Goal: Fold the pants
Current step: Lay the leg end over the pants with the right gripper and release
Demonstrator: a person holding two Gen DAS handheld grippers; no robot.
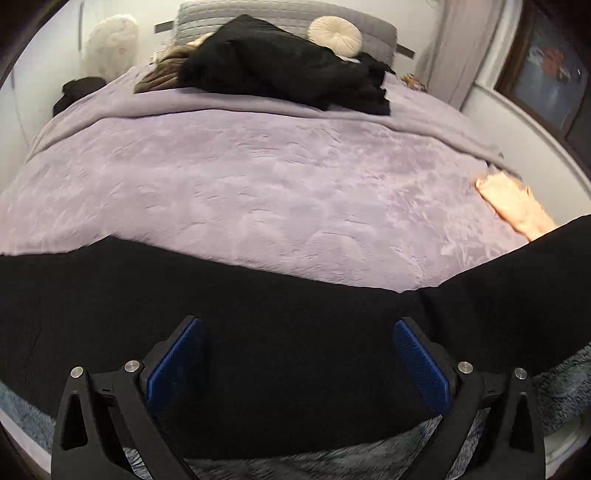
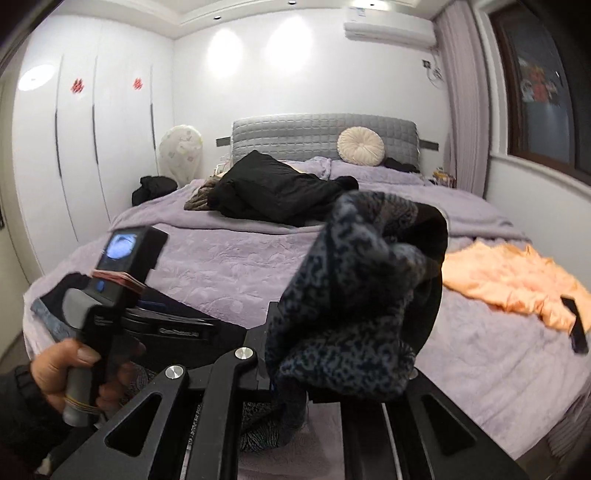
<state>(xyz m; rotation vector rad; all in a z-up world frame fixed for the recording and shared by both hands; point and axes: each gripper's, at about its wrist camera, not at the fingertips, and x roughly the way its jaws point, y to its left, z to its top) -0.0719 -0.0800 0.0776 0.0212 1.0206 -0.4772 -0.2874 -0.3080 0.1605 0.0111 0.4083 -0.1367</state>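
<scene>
Across the bed's (image 1: 258, 192) foot, pants (image 1: 280, 317) stretch left-right.

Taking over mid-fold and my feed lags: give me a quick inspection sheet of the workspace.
Surface: bed under a lilac blanket.
Job's things: black pants spread along the near edge; one end bunched and lifted.
Clutter: black coat, orange garment, round cushion.
Grippers: left gripper open over the pants; right gripper shut on the pants.
Cables: nothing seen.
Surroundings: wardrobe, window, air conditioner.
</scene>
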